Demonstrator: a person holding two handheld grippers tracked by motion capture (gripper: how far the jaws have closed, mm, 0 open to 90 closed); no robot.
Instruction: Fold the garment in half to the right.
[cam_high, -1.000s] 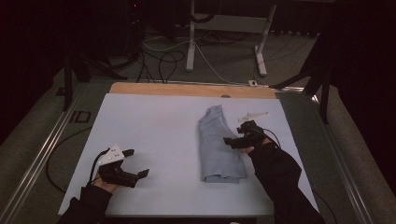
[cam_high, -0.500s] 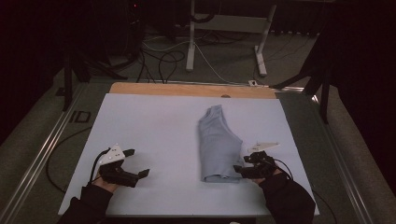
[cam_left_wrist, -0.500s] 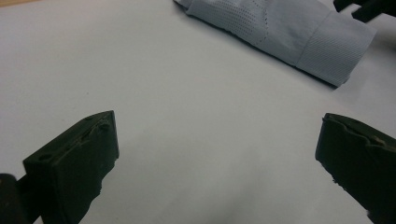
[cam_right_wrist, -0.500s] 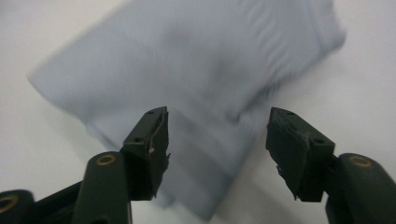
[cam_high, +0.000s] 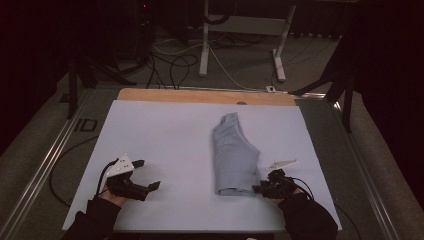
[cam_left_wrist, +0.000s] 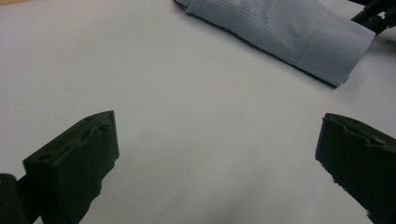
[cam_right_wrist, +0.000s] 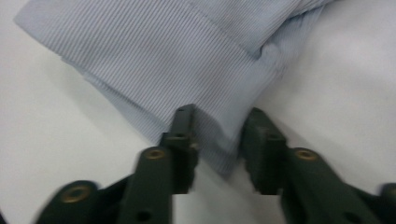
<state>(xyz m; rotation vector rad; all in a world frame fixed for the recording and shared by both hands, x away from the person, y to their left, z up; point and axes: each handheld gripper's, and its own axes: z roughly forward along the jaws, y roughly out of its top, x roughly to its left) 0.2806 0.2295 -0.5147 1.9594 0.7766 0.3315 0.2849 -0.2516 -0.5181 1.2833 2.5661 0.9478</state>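
**Now your right jaws straddle the garment's near corner**

Around you, the biggest thing is the white sheet that covers the table, with a strip of bare wooden tabletop showing along its far edge. Beyond that, on the dim floor, stand the white legs of another frame among loose cables; all of it lies well apart from your work. A metal rail runs along the table's left side.

On the sheet lies the folded pale blue garment, right of centre, its long axis running away from you and its near end close to the front edge. Nothing else rests on the sheet, so the whole left half and the far strip are open to you; the tightest room is on the right, where the garment's near end lies close to the sheet's front and right edges.

Your right gripper sits at the garment's near right corner. Its jaws have just been closing and now stand narrow, one on each side of the folded hem, with the cloth's corner between them; whether the pads already pinch the fabric you cannot tell from this angle.

Your left gripper rests low over bare sheet at the near left, well apart from the garment, its jaws spread wide with nothing between them.
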